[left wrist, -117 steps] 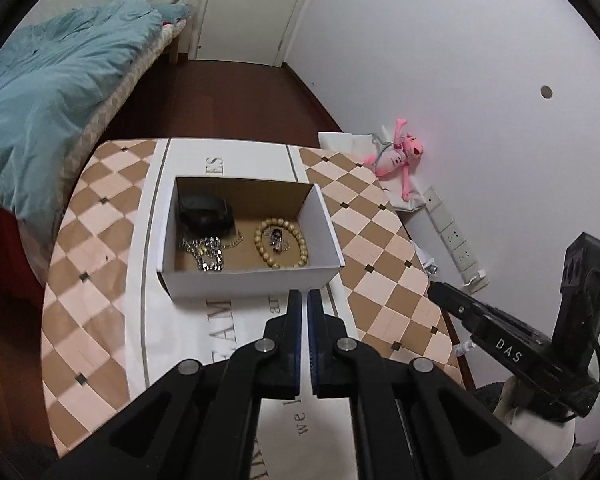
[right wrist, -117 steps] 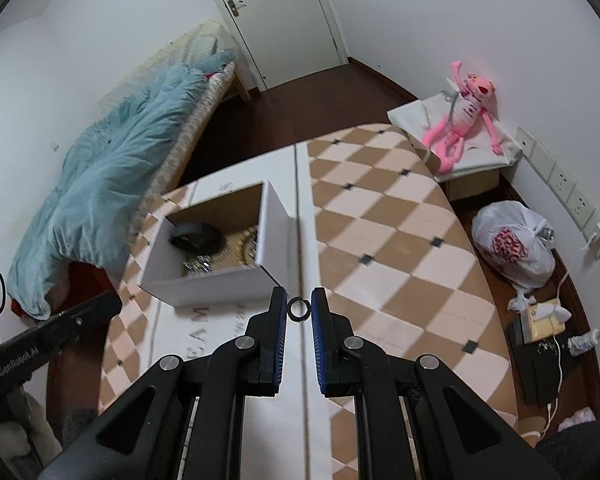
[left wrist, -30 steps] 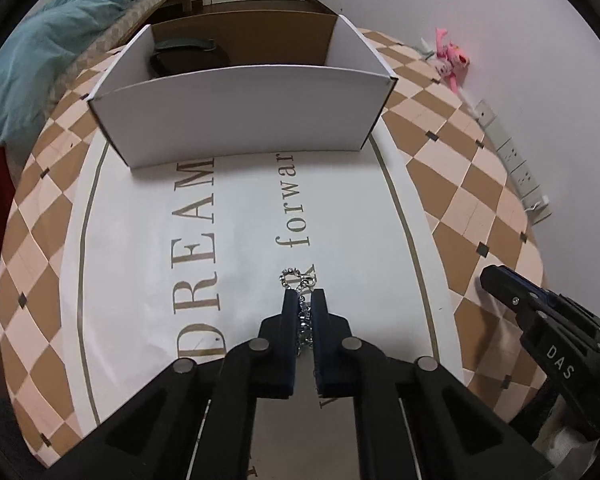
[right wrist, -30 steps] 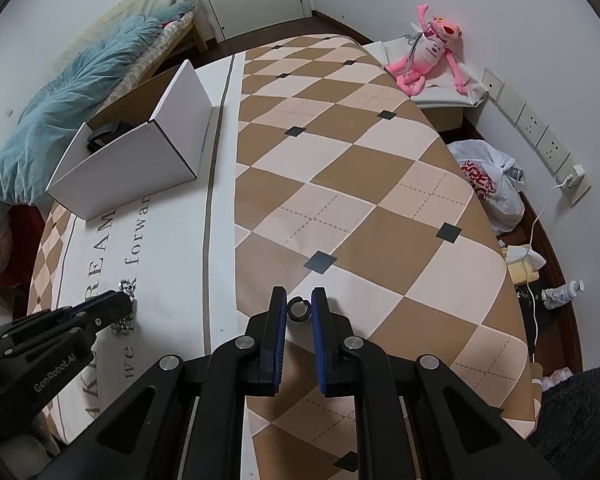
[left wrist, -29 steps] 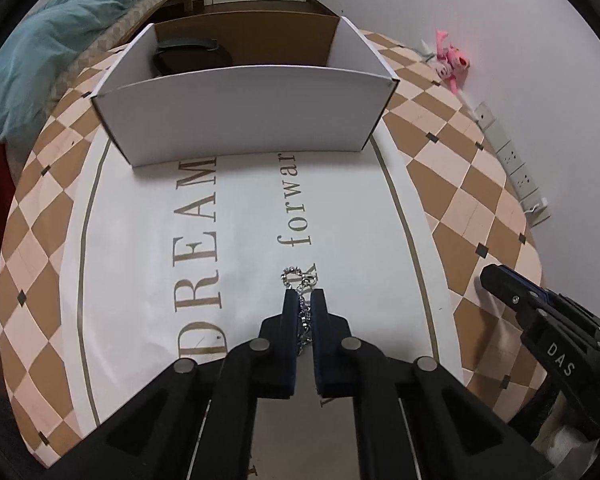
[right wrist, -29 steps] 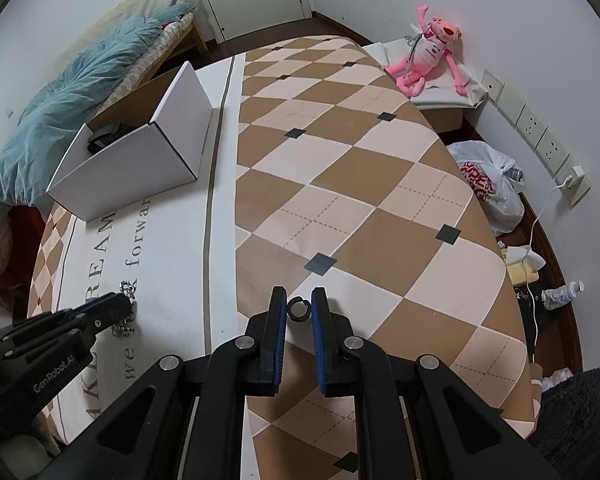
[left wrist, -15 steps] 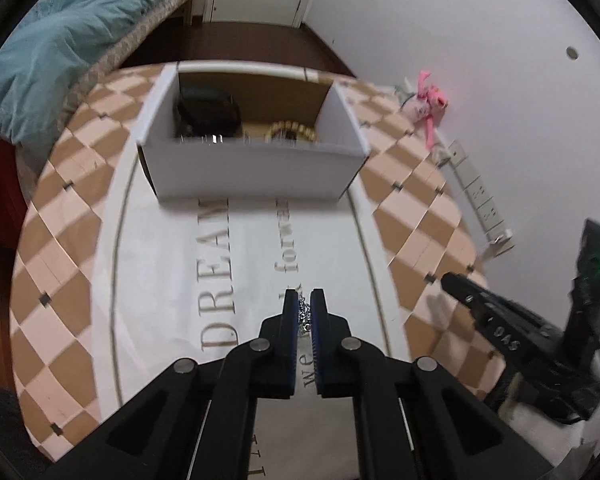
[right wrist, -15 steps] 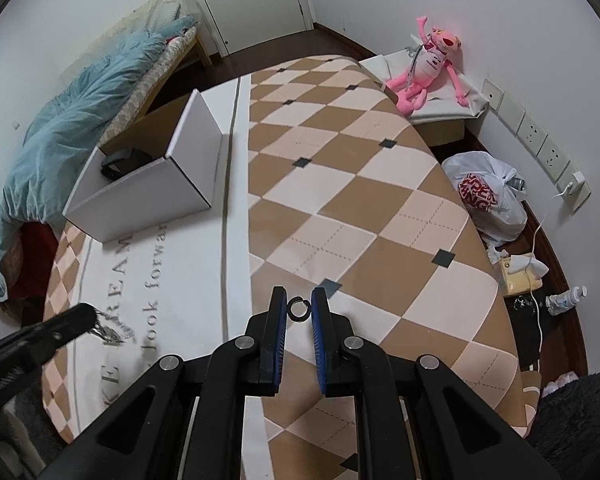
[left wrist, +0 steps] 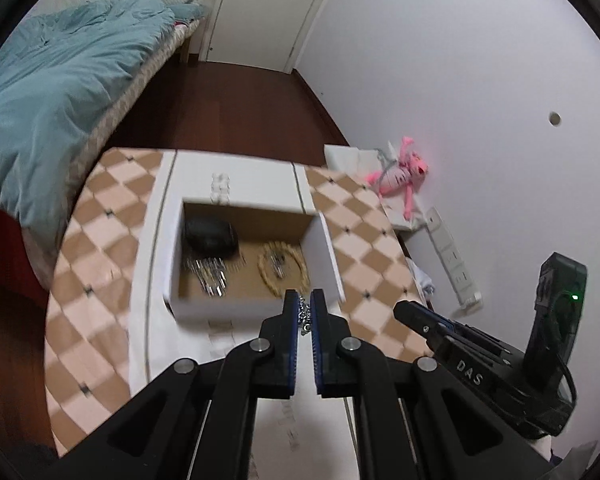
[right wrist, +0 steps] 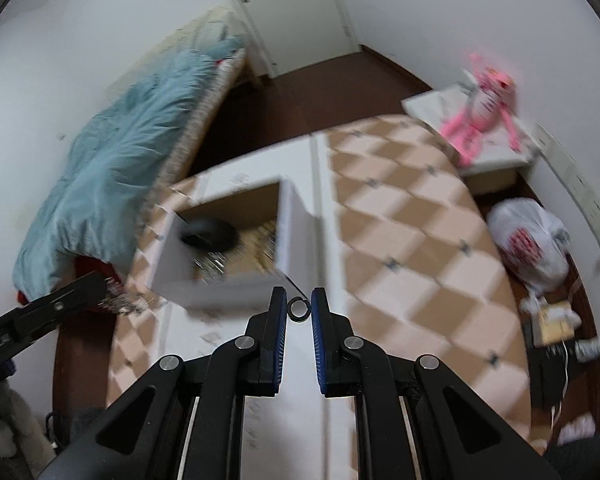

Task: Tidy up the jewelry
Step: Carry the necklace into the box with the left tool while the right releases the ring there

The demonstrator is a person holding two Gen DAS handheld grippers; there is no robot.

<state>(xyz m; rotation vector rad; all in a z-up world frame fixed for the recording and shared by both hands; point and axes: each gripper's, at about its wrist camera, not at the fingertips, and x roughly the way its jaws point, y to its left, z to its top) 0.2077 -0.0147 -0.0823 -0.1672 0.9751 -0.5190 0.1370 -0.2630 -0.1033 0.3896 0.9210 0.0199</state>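
Observation:
My left gripper (left wrist: 305, 307) is shut on a silver chain (left wrist: 304, 318) and holds it in the air just in front of the white cardboard box (left wrist: 256, 312). Inside the box lie a black pouch (left wrist: 211, 235), a silver chain bracelet (left wrist: 209, 271) and a wooden bead bracelet (left wrist: 283, 270). My right gripper (right wrist: 299, 307) is shut on a small dark ring (right wrist: 299, 308), held above the table to the right of the box (right wrist: 220, 280). The left gripper with its chain shows at the lower left of the right wrist view (right wrist: 100, 294).
The table wears a brown-and-cream checked cloth (left wrist: 364, 232) with a white runner. A bed with a teal duvet (left wrist: 60, 80) is at the left. A pink plush toy (left wrist: 400, 176) lies on a low stand at the right, and a white plastic bag (right wrist: 532, 244) sits on the floor.
My left gripper has lifted the silver chain off the runner and carried it up toward the box. My right gripper has risen and moved toward the box, still holding the ring.

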